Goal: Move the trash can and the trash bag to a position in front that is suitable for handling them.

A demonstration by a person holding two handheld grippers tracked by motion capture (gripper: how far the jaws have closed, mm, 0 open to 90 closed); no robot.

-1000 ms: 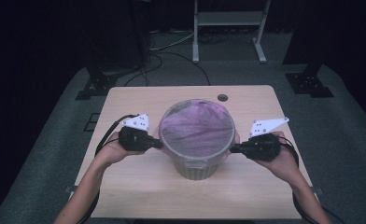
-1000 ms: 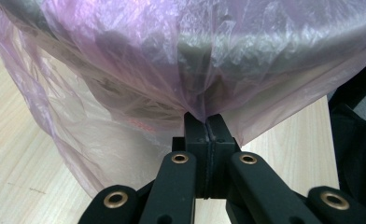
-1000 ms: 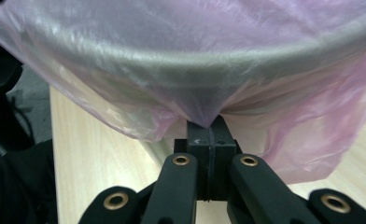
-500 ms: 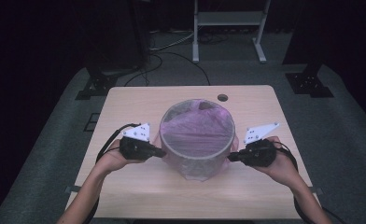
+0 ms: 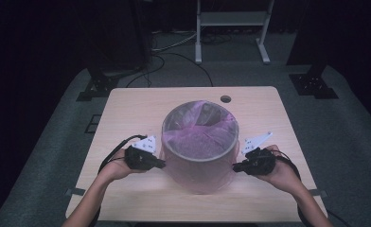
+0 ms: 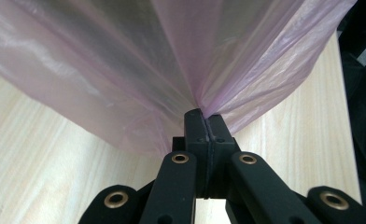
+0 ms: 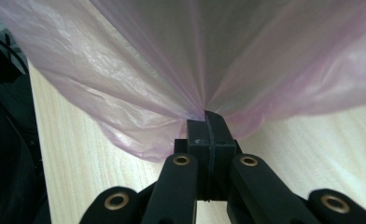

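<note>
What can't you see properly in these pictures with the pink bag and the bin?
- Bin walls: in the high view the pink bag is pulled down over them.
- Bin's inside: the bag lining covers the bottom.
- Bag's pinched edge: in both gripper views, the shut left hand-held gripper and right hand-held gripper hide it.
- Bag's top: cut off by the upper edge of both gripper views.

Black grippers, brass-ringed screws, white three-cornered plates, looping black cables.
</note>
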